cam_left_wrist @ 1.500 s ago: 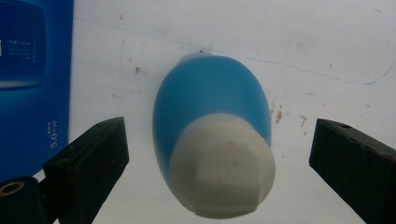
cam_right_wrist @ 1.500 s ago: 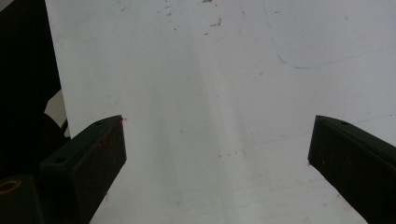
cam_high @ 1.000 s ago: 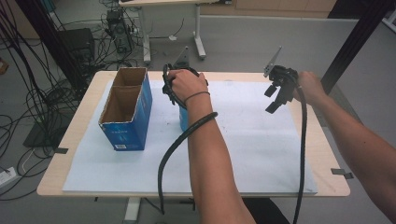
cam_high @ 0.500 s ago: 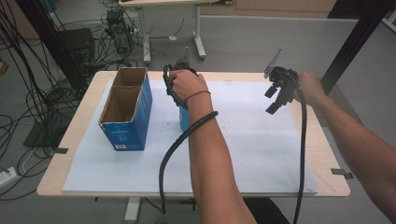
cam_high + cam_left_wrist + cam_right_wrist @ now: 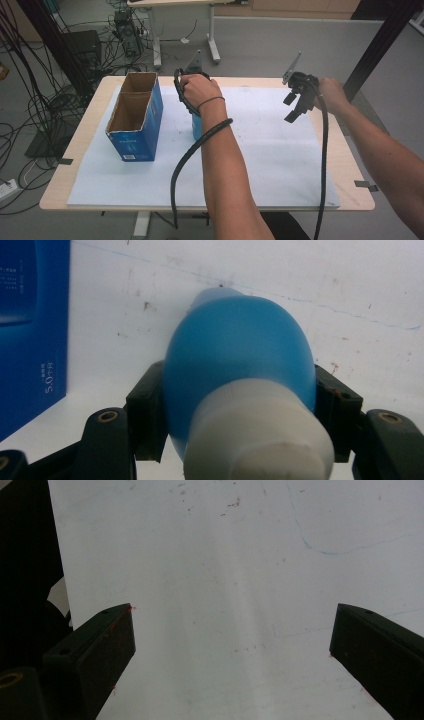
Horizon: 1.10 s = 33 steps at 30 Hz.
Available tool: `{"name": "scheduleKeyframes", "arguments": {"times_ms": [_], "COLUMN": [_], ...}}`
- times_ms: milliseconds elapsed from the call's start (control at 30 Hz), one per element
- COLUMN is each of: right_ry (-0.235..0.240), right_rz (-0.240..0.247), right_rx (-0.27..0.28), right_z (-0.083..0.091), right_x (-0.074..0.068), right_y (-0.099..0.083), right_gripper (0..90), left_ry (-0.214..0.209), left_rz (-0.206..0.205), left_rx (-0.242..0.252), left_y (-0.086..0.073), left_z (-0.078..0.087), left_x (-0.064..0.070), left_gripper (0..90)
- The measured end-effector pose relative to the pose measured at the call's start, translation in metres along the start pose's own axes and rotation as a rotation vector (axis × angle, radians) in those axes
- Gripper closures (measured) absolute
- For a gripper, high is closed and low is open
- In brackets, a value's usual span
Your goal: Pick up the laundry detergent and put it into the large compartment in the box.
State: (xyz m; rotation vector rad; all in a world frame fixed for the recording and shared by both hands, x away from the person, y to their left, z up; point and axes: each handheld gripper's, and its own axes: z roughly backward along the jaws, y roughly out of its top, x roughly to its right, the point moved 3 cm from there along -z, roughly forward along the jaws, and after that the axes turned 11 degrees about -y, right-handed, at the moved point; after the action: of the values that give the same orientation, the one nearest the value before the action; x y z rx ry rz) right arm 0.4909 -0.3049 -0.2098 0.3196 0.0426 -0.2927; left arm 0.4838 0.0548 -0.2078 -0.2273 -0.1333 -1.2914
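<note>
In the left gripper view, a blue bottle (image 5: 240, 355) with a white cap (image 5: 260, 435) stands upright on the white paper. My left gripper (image 5: 240, 407) is shut on its body just below the cap, one black pad on each side. From above, the left hand covers the left gripper (image 5: 192, 102), and only a strip of the blue bottle (image 5: 196, 129) peeks out beside the forearm. My right gripper (image 5: 296, 102) hangs above the right part of the paper. Its jaws stand wide apart in the right gripper view (image 5: 232, 645), with nothing between them.
A blue cardboard box (image 5: 134, 131), open on top with two compartments, stands left of the bottle; its side (image 5: 30, 340) is close to the left jaw. White paper (image 5: 270, 160) covers the wooden table (image 5: 350, 165). Black cables trail from both grippers toward the near edge.
</note>
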Motion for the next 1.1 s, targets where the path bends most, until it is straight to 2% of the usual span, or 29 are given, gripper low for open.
{"name": "scheduleKeyframes", "arguments": {"times_ms": [1100], "right_ry": [-0.013], "right_rz": [0.008], "right_rx": [-0.014], "right_z": [0.0009], "right_x": [-0.0026], "right_y": [0.0045], "right_gripper": [4.0], "left_ry": [0.01], "left_rz": [-0.009], "left_rx": [-0.004], "left_y": [0.0011], "left_z": [-0.0005], "left_x": [0.0022], "left_gripper": [37.2]}}
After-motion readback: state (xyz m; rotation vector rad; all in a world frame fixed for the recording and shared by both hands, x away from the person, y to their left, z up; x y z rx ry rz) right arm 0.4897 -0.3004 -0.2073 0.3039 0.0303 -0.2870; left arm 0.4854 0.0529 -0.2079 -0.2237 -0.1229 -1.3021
